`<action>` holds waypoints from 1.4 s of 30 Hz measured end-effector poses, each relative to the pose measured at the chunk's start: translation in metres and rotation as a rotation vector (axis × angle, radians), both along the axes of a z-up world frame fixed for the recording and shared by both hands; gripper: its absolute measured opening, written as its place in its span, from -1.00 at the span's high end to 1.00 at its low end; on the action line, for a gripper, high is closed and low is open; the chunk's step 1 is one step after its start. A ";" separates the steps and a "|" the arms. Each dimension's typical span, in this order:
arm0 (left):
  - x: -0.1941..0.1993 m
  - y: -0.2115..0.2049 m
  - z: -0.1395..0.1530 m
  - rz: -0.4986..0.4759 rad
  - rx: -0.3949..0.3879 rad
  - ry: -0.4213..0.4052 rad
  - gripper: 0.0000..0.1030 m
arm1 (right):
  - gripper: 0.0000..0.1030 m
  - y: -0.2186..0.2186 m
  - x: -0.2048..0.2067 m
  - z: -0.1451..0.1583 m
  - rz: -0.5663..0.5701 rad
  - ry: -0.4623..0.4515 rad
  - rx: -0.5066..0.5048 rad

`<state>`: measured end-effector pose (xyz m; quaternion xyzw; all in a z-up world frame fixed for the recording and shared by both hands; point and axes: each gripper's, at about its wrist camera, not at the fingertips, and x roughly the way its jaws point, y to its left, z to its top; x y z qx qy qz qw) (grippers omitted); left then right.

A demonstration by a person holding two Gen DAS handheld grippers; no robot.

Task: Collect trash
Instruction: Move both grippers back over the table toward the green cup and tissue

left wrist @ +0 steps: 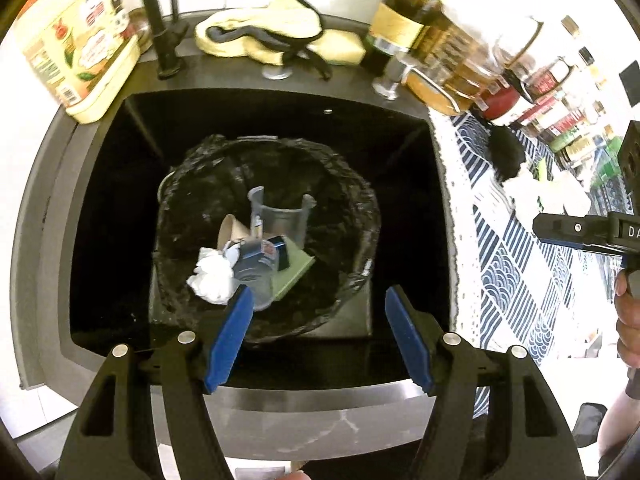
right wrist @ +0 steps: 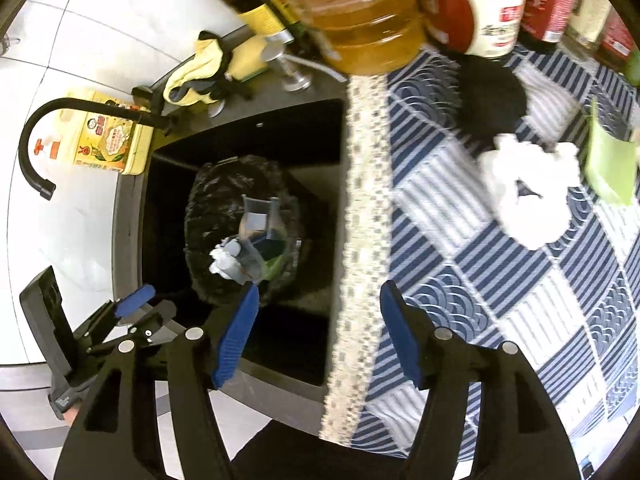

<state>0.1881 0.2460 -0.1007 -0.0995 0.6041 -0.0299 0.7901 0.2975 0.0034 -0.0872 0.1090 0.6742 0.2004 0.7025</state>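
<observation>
A: Trash left to collect is the white crumpled tissue (right wrist: 528,196) on the blue patterned tablecloth (right wrist: 500,300), with a green card (right wrist: 608,168) just beside it toward the cloth's far right edge.

B: Which gripper is nearer?

A: I'd say the right gripper (right wrist: 318,332). The tissue lies ahead and to the right of its jaws, well apart from them. They're spread, with nothing between.

B: And the left gripper (left wrist: 320,336)?

A: It hangs over the bin (left wrist: 360,208) in the sink (left wrist: 48,240), jaws released and empty. Tissue, a cup and a box already lie inside.

B: Long axis?

A: None really; the wad is roundish, so any approach angle should do.
</observation>
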 end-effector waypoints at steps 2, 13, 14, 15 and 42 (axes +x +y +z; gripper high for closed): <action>0.001 -0.009 0.003 -0.006 0.003 -0.005 -0.29 | -0.25 -0.014 0.000 0.003 -0.004 -0.013 -0.008; 0.015 -0.088 0.016 -0.058 0.020 -0.032 -0.54 | -0.28 -0.105 0.009 0.017 -0.066 -0.040 0.000; 0.018 -0.099 0.018 -0.065 0.019 -0.036 -0.54 | -0.28 -0.118 0.010 0.018 -0.079 -0.042 0.002; 0.020 -0.107 0.020 -0.073 0.020 -0.038 -0.54 | -0.28 -0.127 0.011 0.019 -0.088 -0.043 0.002; 0.064 -0.257 0.018 -0.090 0.112 -0.008 -0.54 | 0.08 -0.276 0.072 -0.038 -0.239 0.018 0.086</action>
